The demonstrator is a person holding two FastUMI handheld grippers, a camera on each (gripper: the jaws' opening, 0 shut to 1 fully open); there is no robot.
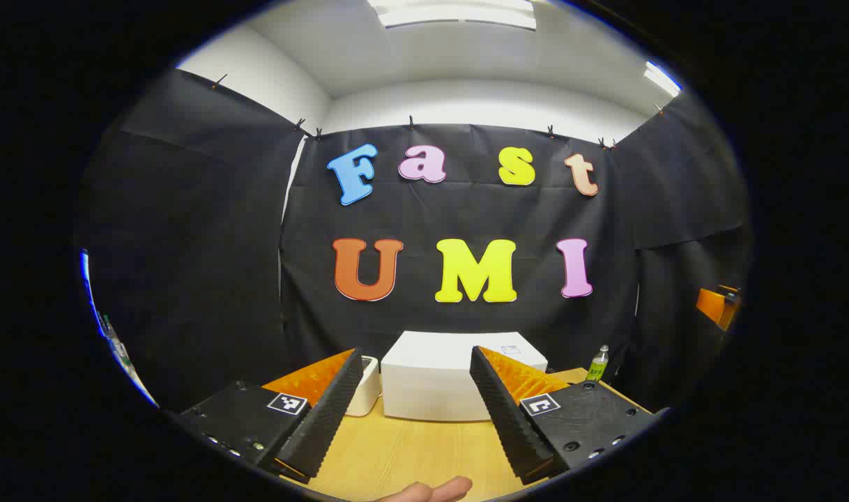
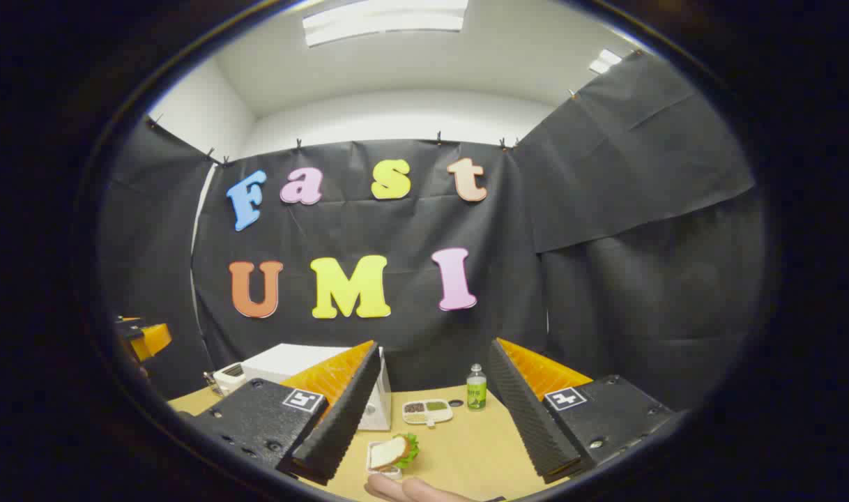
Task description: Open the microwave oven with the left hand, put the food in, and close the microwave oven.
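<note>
We see bright, even light from the ceiling panels overhead, mild glare there, the wooden table evenly lit with soft faint shadows, both views sharp at centre — strong fisheye bending at the edges, slight blue fringing.

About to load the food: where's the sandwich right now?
In the right gripper view the sandwich lies low on the wooden table, between the open right gripper's fingers, in front of the compartment tray.

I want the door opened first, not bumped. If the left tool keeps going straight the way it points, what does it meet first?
Most likely the white microwave oven: it sits centred between the open left tool, with only bare table before it. Depth is unclear.
</note>
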